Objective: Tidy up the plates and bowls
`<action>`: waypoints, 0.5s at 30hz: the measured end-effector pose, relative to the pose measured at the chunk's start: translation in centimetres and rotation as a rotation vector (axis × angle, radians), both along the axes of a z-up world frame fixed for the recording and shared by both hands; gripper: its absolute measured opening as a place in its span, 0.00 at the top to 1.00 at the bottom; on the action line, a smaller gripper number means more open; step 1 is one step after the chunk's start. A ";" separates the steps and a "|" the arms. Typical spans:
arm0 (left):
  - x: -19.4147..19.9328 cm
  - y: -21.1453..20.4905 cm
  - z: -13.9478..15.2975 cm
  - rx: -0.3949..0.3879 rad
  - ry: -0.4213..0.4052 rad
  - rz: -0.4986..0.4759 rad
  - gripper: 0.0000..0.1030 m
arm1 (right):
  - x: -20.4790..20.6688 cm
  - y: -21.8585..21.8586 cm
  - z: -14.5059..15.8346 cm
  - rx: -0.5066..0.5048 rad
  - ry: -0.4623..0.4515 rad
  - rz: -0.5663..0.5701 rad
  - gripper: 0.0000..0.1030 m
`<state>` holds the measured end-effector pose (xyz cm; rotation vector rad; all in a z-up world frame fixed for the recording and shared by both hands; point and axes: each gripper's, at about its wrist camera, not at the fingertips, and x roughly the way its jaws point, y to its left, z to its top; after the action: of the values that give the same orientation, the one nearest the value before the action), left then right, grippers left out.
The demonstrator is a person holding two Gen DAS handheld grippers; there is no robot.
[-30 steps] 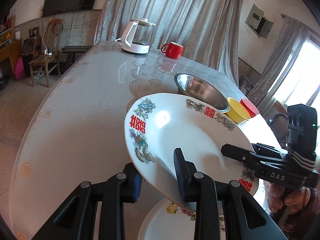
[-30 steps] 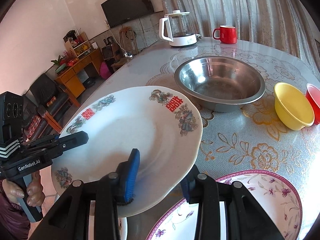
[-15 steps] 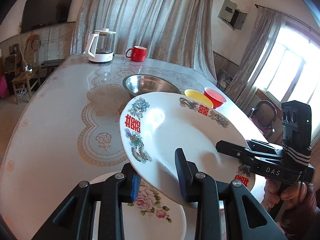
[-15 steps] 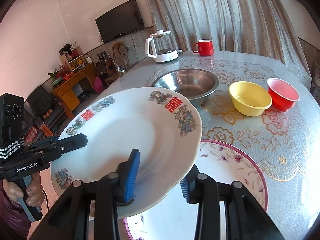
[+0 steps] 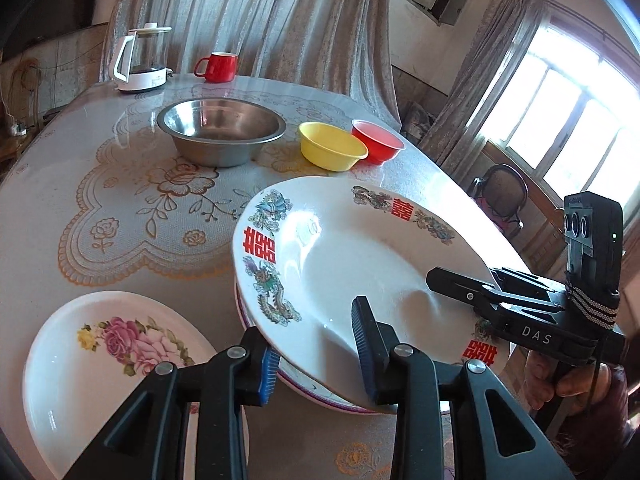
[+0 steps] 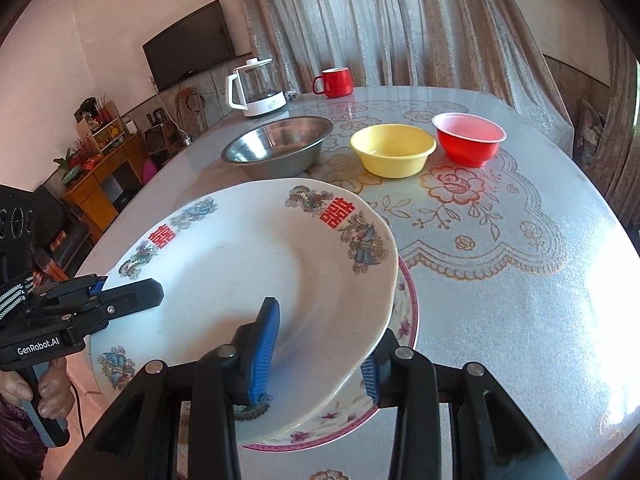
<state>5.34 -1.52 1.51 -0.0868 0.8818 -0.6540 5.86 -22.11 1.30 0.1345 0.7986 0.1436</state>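
Note:
A large white plate with red characters and dragons [image 5: 360, 248] [image 6: 240, 264] hangs tilted just above a purple-rimmed flowered plate [image 6: 408, 312] [image 5: 304, 392] on the table. My left gripper [image 5: 316, 360] is shut on its near rim, one pad on top and one underneath. My right gripper [image 6: 318, 364] is shut on the opposite rim in the same way. Each gripper also shows in the other's view, the left gripper [image 6: 132, 292] and the right gripper [image 5: 440, 276], both held by a person's hands. A white plate with a pink rose [image 5: 100, 360] lies to the left.
Further back on the lace-patterned table [image 6: 500, 280] stand a steel bowl [image 5: 222, 128] [image 6: 280, 144], a yellow bowl [image 5: 332, 148] [image 6: 392, 152] and a red bowl [image 5: 376, 140] [image 6: 468, 136]. A kettle [image 5: 140, 60] and a red mug [image 5: 218, 66] sit at the far edge.
Both grippers have carried the large plate sideways across the table, from above the rose plate to above the purple-rimmed plate. The grips look unchanged.

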 end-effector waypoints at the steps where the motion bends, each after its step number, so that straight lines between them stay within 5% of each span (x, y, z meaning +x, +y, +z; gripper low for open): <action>1: 0.1 -0.2 -0.3 0.004 0.009 -0.004 0.67 | 0.0 -0.3 -0.2 -0.002 0.005 -0.008 0.65; 15: 0.4 -1.1 -2.3 0.081 0.050 0.004 0.64 | -1.0 -1.5 -2.1 -0.013 0.025 -0.041 0.64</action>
<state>5.75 -2.67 -0.80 -0.0323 0.9550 -0.6134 4.86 -23.64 -0.82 0.1406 0.8211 0.0979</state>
